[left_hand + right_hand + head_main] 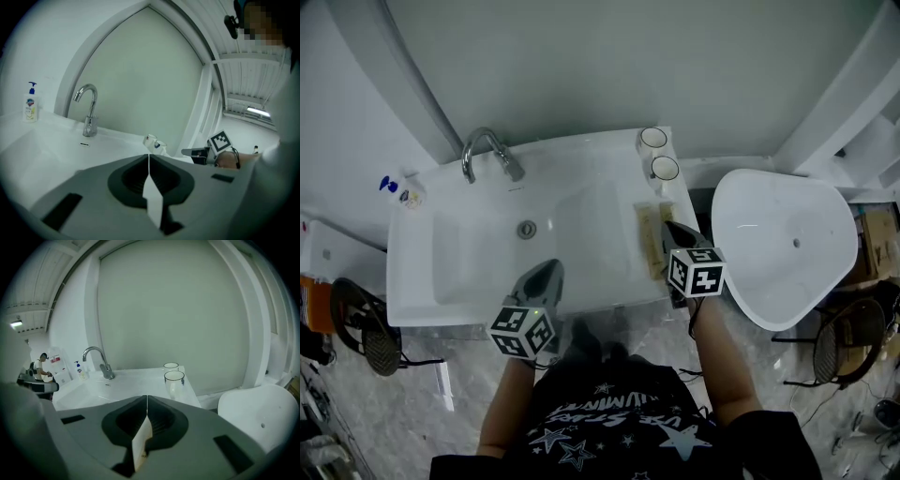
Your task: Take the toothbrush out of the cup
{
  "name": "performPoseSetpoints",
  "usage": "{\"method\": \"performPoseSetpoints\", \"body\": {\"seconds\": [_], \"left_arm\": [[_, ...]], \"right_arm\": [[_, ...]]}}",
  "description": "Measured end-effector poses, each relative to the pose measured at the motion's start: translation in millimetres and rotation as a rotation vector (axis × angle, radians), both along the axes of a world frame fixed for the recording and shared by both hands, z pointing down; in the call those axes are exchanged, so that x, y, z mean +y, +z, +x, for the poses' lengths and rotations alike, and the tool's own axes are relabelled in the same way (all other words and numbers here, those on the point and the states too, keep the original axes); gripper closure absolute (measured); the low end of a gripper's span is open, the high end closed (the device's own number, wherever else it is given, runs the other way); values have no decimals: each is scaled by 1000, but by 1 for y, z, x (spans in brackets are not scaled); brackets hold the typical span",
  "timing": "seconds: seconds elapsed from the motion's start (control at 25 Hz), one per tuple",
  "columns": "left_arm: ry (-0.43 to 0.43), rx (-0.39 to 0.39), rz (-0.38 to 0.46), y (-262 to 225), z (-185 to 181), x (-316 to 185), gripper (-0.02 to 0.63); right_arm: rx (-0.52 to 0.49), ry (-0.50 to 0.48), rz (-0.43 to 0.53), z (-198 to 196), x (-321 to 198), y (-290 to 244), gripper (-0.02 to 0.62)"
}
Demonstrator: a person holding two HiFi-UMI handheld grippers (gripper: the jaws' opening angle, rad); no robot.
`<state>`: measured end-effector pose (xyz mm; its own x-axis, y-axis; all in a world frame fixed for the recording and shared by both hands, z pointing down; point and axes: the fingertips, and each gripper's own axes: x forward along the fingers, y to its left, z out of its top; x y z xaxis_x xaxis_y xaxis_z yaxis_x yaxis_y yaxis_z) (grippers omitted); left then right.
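Note:
Two cups stand at the back right corner of the white sink counter [581, 159]: the far cup [653, 138] [171, 366] and the near cup [665, 169] [174, 380]. Both look empty from here. A pale yellowish strip [651, 240] lies flat on the counter in front of them; I cannot tell if it is the toothbrush. My right gripper [670, 228] [147, 399] hovers just right of that strip, shut with nothing between its jaws. My left gripper [546, 272] [149, 157] is over the basin's front edge, jaws together and empty.
A chrome faucet [489, 150] [98, 359] rises at the back of the basin, with a soap bottle [411, 195] [31, 103] at the far left corner. A large white rounded fixture [787, 244] stands right of the sink. Dark wire stools [366, 337] sit on the floor.

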<state>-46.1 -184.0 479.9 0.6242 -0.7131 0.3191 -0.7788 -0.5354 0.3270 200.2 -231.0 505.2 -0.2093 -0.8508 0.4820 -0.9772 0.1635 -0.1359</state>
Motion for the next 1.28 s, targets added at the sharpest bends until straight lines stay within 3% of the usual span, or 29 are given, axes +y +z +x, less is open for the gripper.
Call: {"method": "performPoseSetpoints", "body": {"seconds": [0.28,0.48,0.64,0.76,0.92,1.28], "left_arm": [[-68,-27,-19,5,12,56,586],[-137,22,-38,3,10,87,586],[-154,4,-40,7,6,98,586],[-150,31,-32,4,7,98,586],[-118,11,-23,6,4,103,586],[-103,35,-35,5,-48,142,586]], "right_arm": [[-51,-132,18,-13,37,0,583],[-102,-148,46,-18,49,6,583],[-137,-166,41,-26,59,13,583],[-140,-182,35,-30,61,17,581],[-143,-167,42,-36,63,16,583],[-113,-130,67,-81,105,-3,581]]}}
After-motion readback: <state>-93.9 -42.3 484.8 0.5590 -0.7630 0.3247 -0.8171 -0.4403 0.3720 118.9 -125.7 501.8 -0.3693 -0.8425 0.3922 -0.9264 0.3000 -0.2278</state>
